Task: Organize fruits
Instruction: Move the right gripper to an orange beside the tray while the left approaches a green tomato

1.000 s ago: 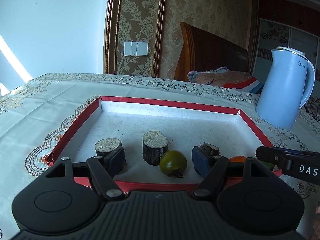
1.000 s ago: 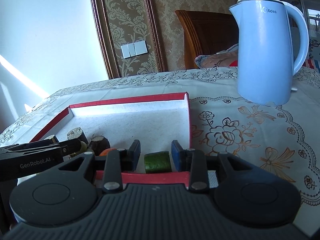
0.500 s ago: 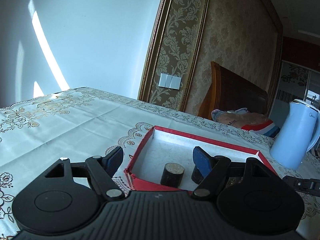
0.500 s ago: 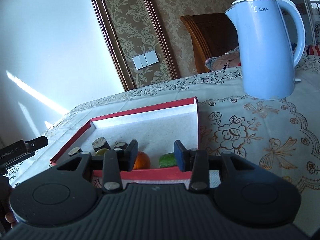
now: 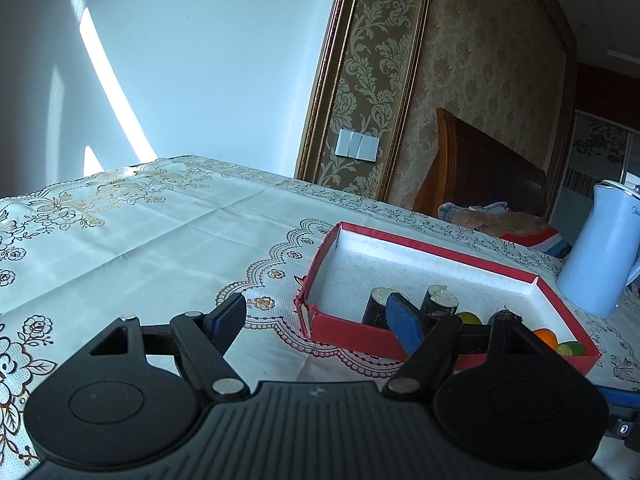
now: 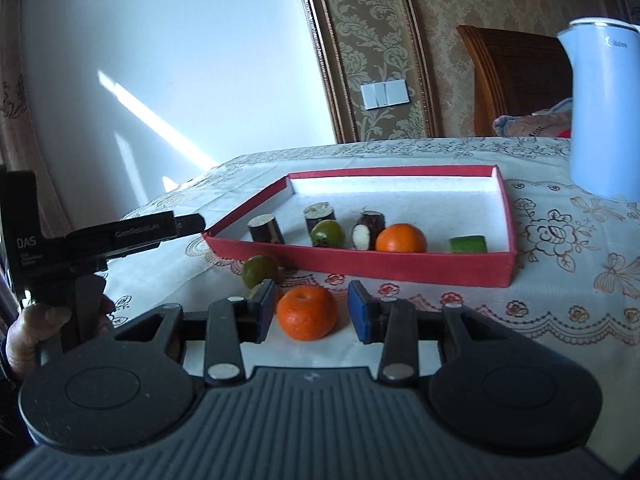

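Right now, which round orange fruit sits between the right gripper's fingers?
The orange on the tablecloth, outside the red tray; the other orange lies inside it.

A pale blue kettle (image 6: 604, 112) stands on the floral tablecloth (image 5: 160, 236) before a wooden headboard (image 5: 480, 172).

Light: bright daylight, sun streaks on the white wall (image 5: 160, 80)
Edges: fisheye bending, dark corners
Focus: sharp

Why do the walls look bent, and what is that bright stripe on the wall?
Both wrist views use fisheye lenses, so the wallpaper panel bows near the edges. The stripe in the left wrist view, also seen in the right wrist view, looks like sunlight; both pictures carry a bluish cast.
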`<state>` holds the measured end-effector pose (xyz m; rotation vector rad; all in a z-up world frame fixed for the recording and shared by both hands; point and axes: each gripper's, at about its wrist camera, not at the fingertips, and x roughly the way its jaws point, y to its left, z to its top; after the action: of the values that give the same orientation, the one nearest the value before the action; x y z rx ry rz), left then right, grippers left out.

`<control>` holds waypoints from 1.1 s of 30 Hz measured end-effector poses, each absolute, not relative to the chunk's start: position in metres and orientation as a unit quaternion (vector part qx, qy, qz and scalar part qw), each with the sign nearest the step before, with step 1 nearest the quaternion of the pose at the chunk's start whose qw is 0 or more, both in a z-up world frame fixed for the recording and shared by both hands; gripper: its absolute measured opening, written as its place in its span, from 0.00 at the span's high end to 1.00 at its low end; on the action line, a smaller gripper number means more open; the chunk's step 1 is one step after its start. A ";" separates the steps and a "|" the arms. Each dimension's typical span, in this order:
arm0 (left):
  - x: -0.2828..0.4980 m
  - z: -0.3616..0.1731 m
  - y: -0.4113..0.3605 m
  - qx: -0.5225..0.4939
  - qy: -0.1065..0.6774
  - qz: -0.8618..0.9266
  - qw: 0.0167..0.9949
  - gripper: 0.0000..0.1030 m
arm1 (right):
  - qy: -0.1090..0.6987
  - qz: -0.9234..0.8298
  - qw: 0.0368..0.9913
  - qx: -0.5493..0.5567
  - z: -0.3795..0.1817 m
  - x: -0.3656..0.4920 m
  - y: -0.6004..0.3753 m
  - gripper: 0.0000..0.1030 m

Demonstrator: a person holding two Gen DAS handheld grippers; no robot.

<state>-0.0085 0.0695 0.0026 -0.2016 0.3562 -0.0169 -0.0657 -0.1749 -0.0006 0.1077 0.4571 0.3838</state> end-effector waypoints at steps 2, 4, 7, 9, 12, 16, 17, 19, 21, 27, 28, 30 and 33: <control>-0.008 0.002 0.070 -0.102 0.179 -0.012 0.978 0.25 | 0.232 0.194 0.953 0.027 -0.002 -0.065 -0.162 0.64; -0.008 0.002 0.072 -0.109 0.181 -0.012 0.977 0.25 | 0.235 0.192 0.953 0.001 -0.003 -0.063 -0.150 0.64; -0.004 0.001 0.073 -0.113 0.190 -0.012 0.975 0.24 | 0.240 0.184 0.953 -0.024 -0.003 -0.059 -0.140 0.59; -0.004 0.000 0.074 -0.115 0.191 -0.013 0.975 0.24 | 0.250 0.170 0.953 -0.033 -0.005 -0.053 -0.137 0.48; -0.003 0.000 0.072 -0.108 0.198 -0.014 0.974 0.17 | 0.257 0.170 0.951 -0.036 -0.008 -0.048 -0.136 0.46; -0.001 -0.001 0.064 -0.088 0.204 -0.022 0.975 0.17 | 0.277 0.169 0.945 -0.035 -0.012 -0.040 -0.135 0.47; 0.000 -0.001 0.063 -0.085 0.209 -0.024 0.974 0.17 | 0.284 0.170 0.943 -0.034 -0.013 -0.037 -0.134 0.48; 0.004 -0.002 0.061 -0.078 0.223 -0.024 0.971 0.17 | 0.298 0.171 0.939 -0.030 -0.016 -0.032 -0.135 0.54; 0.008 -0.004 0.059 -0.074 0.236 -0.025 0.969 0.17 | 0.300 0.168 0.939 -0.026 -0.016 -0.030 -0.136 0.62; 0.013 -0.006 0.050 -0.047 0.255 -0.048 0.965 0.17 | 0.290 0.168 0.942 -0.017 -0.014 -0.032 -0.140 0.62; 0.012 -0.006 0.048 -0.044 0.253 -0.049 0.965 0.17 | 0.286 0.167 0.943 -0.014 -0.013 -0.033 -0.141 0.62; 0.012 -0.005 0.045 -0.040 0.252 -0.059 0.965 0.17 | 0.284 0.171 0.943 -0.007 -0.012 -0.037 -0.143 0.62; 0.013 -0.004 0.036 -0.028 0.253 -0.065 0.965 0.17 | 0.280 0.171 0.945 0.001 -0.012 -0.042 -0.146 0.62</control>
<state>0.0135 0.0358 -0.0045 -0.0563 0.5126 -0.1314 -0.0423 -0.1459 -0.0117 0.0014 0.5708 0.3494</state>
